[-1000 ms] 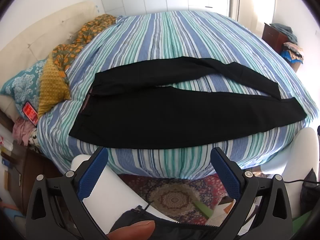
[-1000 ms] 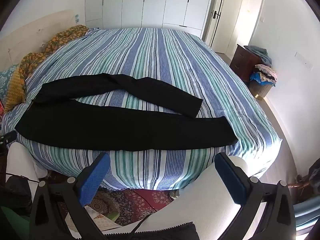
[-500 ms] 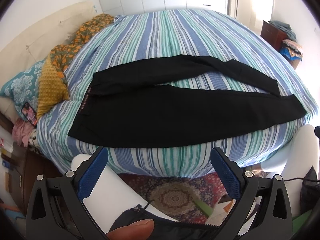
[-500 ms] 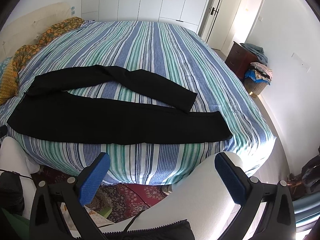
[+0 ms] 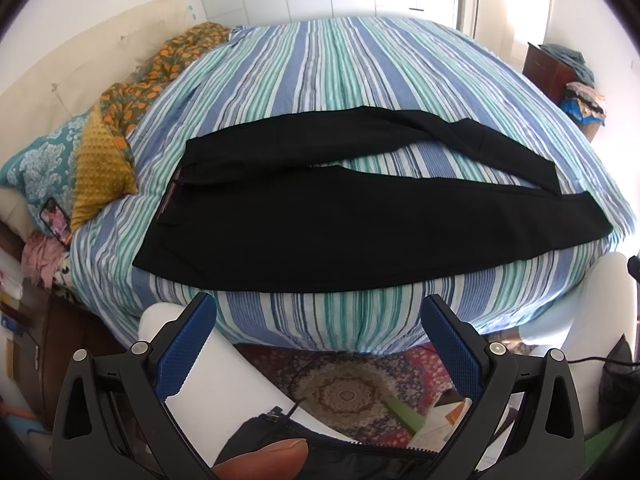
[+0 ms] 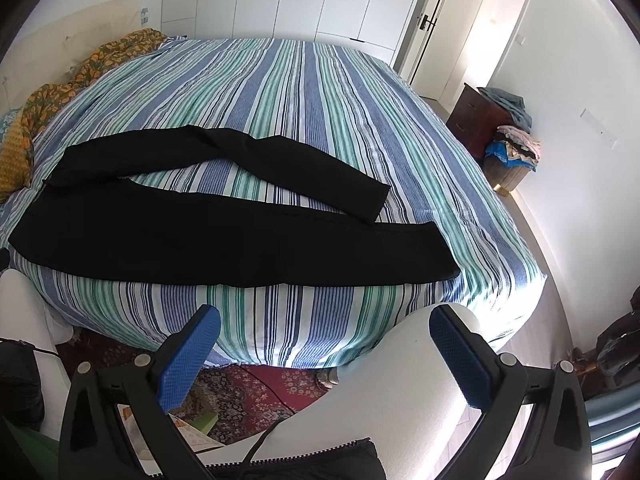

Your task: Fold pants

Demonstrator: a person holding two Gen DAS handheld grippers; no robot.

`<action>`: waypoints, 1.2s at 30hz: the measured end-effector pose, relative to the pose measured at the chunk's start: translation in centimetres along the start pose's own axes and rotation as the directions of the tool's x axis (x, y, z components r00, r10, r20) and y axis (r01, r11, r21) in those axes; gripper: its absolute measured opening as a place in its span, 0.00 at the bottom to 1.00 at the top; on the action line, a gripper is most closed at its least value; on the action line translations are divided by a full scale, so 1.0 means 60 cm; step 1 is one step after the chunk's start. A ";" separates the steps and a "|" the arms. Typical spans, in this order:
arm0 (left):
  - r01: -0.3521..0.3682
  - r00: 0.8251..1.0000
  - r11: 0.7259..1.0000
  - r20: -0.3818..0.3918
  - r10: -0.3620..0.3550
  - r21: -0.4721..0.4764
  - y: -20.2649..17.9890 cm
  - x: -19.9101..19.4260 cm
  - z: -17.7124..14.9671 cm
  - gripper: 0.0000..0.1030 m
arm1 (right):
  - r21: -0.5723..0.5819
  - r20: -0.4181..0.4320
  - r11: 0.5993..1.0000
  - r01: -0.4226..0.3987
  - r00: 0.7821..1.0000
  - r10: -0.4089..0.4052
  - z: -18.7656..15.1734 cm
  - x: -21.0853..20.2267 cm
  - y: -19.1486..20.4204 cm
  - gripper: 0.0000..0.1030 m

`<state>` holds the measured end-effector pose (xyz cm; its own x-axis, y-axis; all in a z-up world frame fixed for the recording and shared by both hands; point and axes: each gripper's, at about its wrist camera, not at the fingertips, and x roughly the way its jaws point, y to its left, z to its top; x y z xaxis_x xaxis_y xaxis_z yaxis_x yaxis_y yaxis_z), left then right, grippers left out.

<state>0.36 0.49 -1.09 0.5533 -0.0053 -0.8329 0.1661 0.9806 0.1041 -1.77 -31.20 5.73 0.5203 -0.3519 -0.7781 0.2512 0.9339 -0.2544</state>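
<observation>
Black pants (image 5: 328,216) lie spread flat across the near side of a striped bed (image 5: 340,68), waistband to the left, both legs running right and splayed apart. The right wrist view shows the same pants (image 6: 224,232), with the near leg's hem (image 6: 436,252) close to the bed's front edge. My left gripper (image 5: 318,316) hangs open below the bed's edge, in front of the pants' seat, holding nothing. My right gripper (image 6: 324,328) is open too, off the bed's front edge, short of the hems.
Yellow and patterned pillows (image 5: 100,160) and a phone (image 5: 56,220) lie at the bed's left end. A patterned rug (image 5: 340,392) covers the floor below. A dark dresser with piled clothes (image 6: 504,132) stands by the right wall. A thumb (image 5: 264,460) shows at the bottom.
Both grippers have drifted slightly closer to the bed, so the pants look a bit larger. Neither gripper's opening changed, and the pants have not moved.
</observation>
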 end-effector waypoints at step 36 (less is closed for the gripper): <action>0.000 1.000 1.000 -0.006 0.000 -0.001 0.003 0.003 -0.001 0.99 | 0.001 -0.015 1.000 -0.005 1.000 0.005 -0.002 0.006 0.005 1.00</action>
<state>0.43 0.66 -1.28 0.5488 -0.0042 -0.8360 0.1653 0.9808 0.1036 -1.63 -31.01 5.30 0.5088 -0.3466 -0.7880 0.2500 0.9354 -0.2500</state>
